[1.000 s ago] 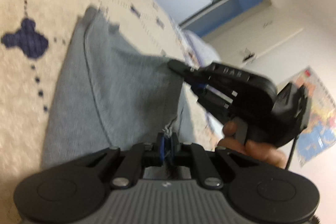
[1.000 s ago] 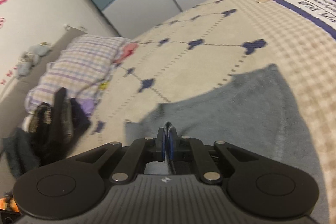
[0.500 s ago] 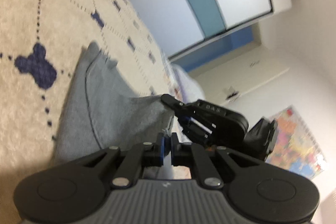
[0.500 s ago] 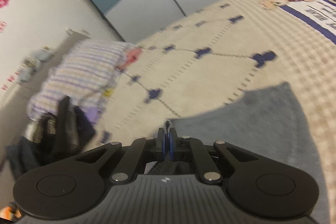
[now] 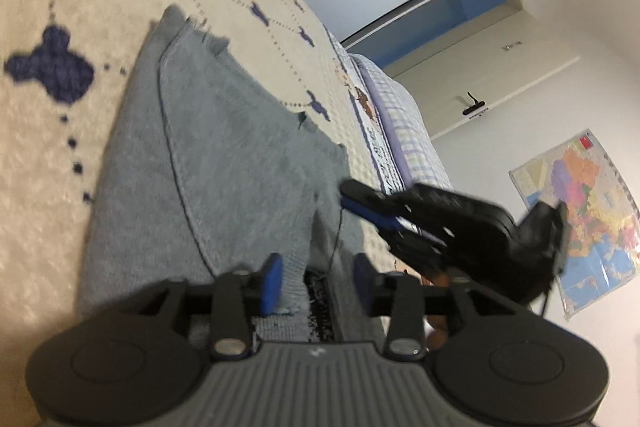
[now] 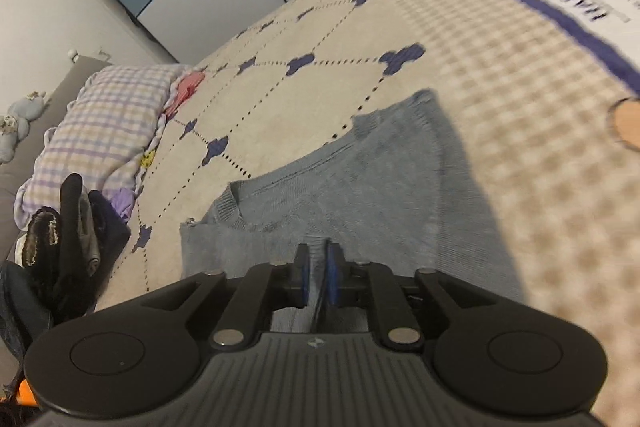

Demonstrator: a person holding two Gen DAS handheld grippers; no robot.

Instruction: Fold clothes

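- While the grey sweater [image 5: 224, 163] lies folded on the cream bedspread [image 5: 52, 155], near the edge of the bed that carries the printed border, the left gripper [image 5: 316, 281] is seen with its jaws opening; the ribbed hem lies between the blue pads [image 5: 272, 281], which no longer press on it.
- If the left gripper is drawn back before the knit is clear, the hem could be snagged by a pad and the fold dragged out of line.
- The right gripper [image 6: 318, 273] is also opening, by a narrow gap only, with cloth between its pads; whether the cloth is free cannot be told.
- If the right side is let go later than the left, the top layer could be pulled askew or a crease left.
- The loose knit may slump once released, so the edges could fall uneven.
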